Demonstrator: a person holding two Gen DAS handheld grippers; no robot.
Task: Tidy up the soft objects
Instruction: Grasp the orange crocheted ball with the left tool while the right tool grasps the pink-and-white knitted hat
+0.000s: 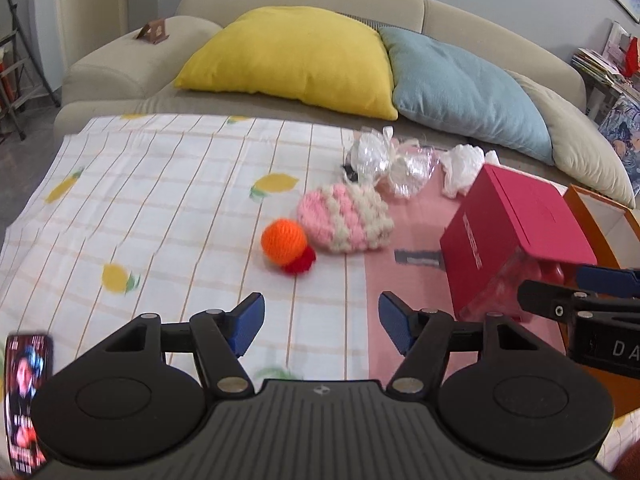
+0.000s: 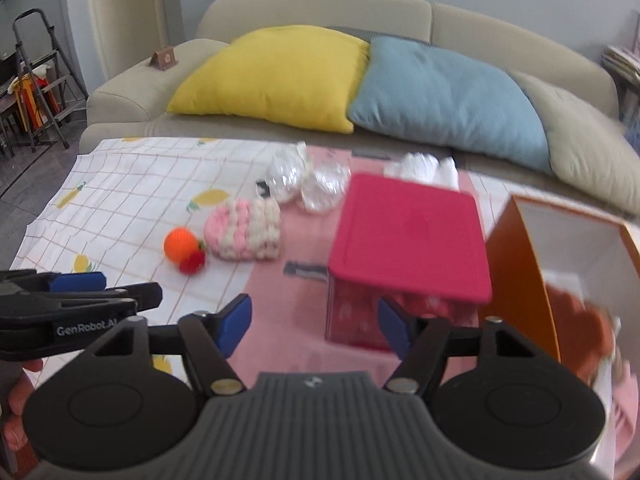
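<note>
An orange and red knitted ball (image 1: 285, 246) lies on the checked cloth beside a pink and cream knitted pouch (image 1: 345, 218). Both also show in the right wrist view: the ball (image 2: 182, 249) and the pouch (image 2: 243, 234). My left gripper (image 1: 321, 322) is open and empty, a short way in front of the ball. My right gripper (image 2: 314, 325) is open and empty, just in front of a red box (image 2: 408, 244). An orange box (image 2: 520, 280) stands open at the right with a brown soft thing (image 2: 580, 332) inside.
Clear plastic wrappers (image 1: 384, 160) and a white crumpled bag (image 1: 460, 166) lie behind the pouch. The red box (image 1: 516, 236) sits on a pink mat. A sofa with yellow (image 1: 292, 52) and blue (image 1: 464, 84) cushions stands behind the table. A phone (image 1: 26, 400) lies at lower left.
</note>
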